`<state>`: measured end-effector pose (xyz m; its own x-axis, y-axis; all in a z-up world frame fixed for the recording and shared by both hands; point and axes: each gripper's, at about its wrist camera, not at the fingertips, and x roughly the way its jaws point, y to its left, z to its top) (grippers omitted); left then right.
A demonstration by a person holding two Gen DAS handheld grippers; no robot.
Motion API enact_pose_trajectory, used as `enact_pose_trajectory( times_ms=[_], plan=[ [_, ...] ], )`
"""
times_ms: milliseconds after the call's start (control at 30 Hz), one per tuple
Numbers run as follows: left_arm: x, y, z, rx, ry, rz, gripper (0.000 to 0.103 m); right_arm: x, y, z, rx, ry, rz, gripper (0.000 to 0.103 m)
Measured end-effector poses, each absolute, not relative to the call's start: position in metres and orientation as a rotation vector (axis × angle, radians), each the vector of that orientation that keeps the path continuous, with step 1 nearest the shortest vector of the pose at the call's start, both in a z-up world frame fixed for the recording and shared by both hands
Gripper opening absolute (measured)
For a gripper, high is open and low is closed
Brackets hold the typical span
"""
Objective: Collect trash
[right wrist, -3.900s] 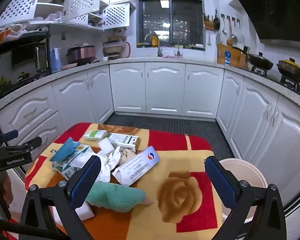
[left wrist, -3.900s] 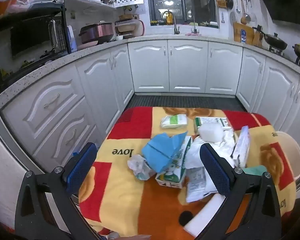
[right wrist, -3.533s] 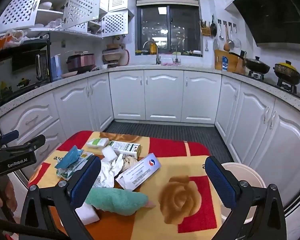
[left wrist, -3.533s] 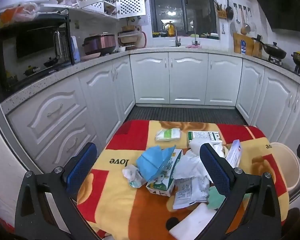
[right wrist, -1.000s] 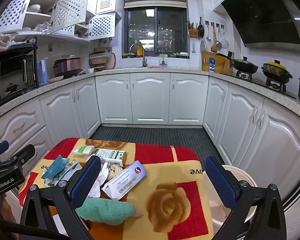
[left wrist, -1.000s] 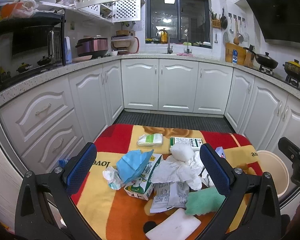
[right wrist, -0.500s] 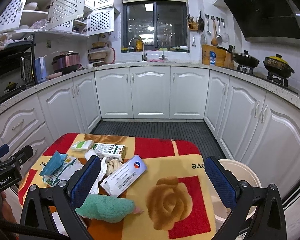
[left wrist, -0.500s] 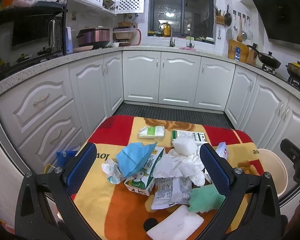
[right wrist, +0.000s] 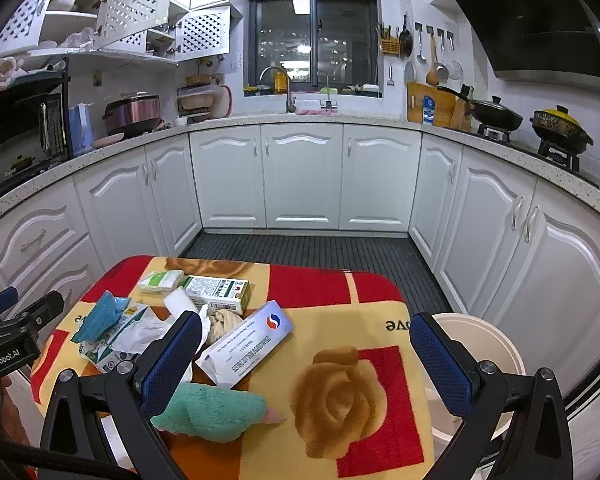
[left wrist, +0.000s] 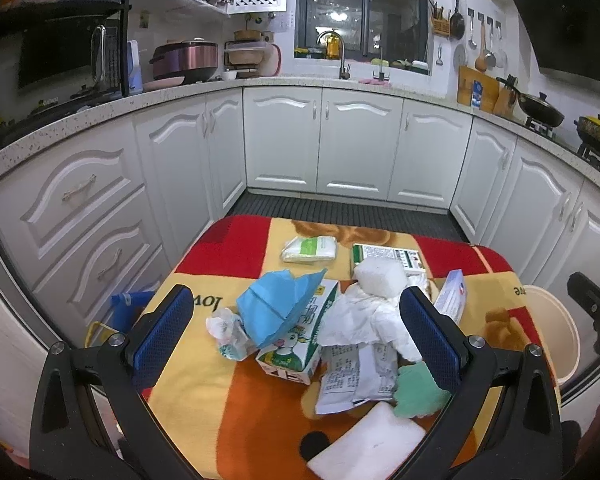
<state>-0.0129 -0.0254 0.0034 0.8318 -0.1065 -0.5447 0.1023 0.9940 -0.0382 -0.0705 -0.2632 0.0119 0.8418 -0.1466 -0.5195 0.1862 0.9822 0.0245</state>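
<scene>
A pile of trash lies on a small table with a red, yellow and orange cloth [left wrist: 236, 248]. It holds a blue paper [left wrist: 278, 310] on a milk carton [left wrist: 300, 344], crumpled white tissue [left wrist: 364, 316], a printed leaflet [left wrist: 356, 376], a green cloth [left wrist: 418, 390] and a white foam block [left wrist: 366, 446]. A long white box [right wrist: 246, 346] and a green-white box [right wrist: 218, 288] also lie there. My left gripper [left wrist: 296, 336] is open above the pile. My right gripper [right wrist: 306, 360] is open above the cloth. A cream bin [right wrist: 476, 356] stands right of the table.
White cabinets [left wrist: 356, 148] run around the room, with a dark ribbed floor mat [right wrist: 312, 252] behind the table. A blue object [left wrist: 126, 308] sits on the floor left of the table. The right gripper's body [left wrist: 596, 312] shows at the left wrist view's right edge.
Both grippers have pulled back and risen over the last seconds, then tilted down a little toward the table. The trash has not moved. Both grippers stay open.
</scene>
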Motion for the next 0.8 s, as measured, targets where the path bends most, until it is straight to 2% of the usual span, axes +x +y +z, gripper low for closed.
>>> enact_pose_trajectory(
  times_ms=[700,800],
  plan=[
    [0.023,0.019,-0.042,0.003,0.834,-0.24,0.102,-0.043,-0.274,-0.028,0.135,0.693,-0.023,0.103],
    [0.031,0.012,-0.043,0.021,0.834,-0.26,0.102,-0.032,-0.272,-0.033,0.155,0.722,0.023,0.095]
  ],
)
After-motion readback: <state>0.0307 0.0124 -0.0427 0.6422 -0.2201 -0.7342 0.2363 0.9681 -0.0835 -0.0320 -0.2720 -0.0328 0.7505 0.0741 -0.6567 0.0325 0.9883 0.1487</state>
